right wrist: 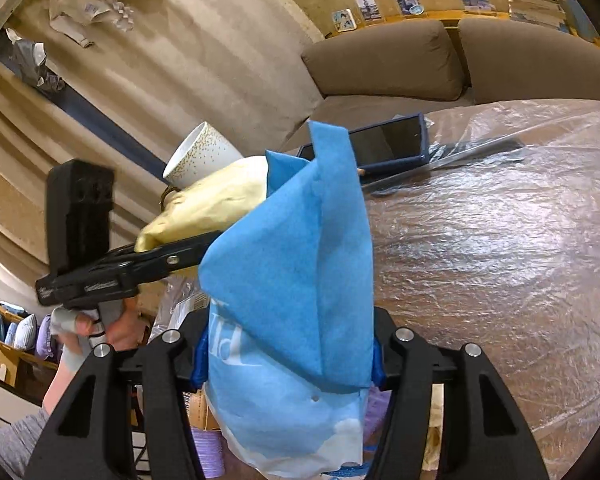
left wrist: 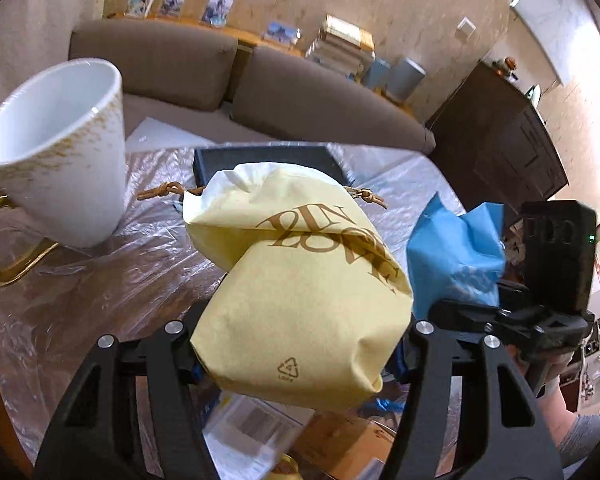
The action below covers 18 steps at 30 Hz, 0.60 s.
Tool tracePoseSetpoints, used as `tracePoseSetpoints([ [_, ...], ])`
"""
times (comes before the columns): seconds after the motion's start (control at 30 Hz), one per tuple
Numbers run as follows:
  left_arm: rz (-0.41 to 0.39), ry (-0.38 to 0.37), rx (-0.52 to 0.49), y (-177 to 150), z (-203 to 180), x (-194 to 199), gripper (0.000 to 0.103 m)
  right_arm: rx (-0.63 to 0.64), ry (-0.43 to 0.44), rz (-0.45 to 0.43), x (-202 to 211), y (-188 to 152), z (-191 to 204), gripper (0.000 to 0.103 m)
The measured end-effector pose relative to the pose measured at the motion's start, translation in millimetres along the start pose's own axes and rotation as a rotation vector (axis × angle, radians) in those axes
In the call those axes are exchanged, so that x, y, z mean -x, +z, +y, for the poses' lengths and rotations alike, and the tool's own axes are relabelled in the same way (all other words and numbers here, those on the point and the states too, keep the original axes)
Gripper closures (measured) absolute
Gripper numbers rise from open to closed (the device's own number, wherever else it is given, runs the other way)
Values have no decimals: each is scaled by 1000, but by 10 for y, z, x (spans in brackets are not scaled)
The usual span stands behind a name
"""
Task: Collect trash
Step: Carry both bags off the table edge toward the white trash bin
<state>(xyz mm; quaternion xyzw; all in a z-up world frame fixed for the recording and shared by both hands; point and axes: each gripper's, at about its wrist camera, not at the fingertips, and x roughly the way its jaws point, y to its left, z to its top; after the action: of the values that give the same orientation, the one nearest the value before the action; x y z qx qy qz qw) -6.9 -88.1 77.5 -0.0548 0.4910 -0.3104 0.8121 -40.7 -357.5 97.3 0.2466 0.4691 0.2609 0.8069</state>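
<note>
Left wrist view: the left gripper (left wrist: pixel 300 344) is clamped on a yellow bag (left wrist: pixel 300 300) lifted past the table's near edge, while just to its right the right gripper (right wrist: pixel 288 356) pinches a blue bag (right wrist: pixel 292 260) upright.

Warm indoor light; fisheye-warped edges

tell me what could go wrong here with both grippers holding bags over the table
1. The left gripper pinches the yellow bag only at its lower end, so the loose top could swing into the white mug close beside it and tip it.
2. The blue bag in the right gripper fills much of that camera's view, hiding what lies ahead.
3. The two grippers are close together, so the bags may brush or snag.
</note>
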Motion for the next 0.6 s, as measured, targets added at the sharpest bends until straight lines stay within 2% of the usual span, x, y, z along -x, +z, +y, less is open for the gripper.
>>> tracePoseSetpoints([
  [0.1,-47,26,-2,-76,-79,124,40,1,-5,-16,97,-42,25,48],
  [0.3,-158,101,-13,-268,-247,419,40,37,-77,-99,316,-139,168,50],
  [0.47,-200,127,-25,-435,-395,568,40,110,-203,-160,575,-255,387,50],
  [0.6,-220,127,-18,-568,-507,650,40,137,-218,-184,782,-435,534,50],
])
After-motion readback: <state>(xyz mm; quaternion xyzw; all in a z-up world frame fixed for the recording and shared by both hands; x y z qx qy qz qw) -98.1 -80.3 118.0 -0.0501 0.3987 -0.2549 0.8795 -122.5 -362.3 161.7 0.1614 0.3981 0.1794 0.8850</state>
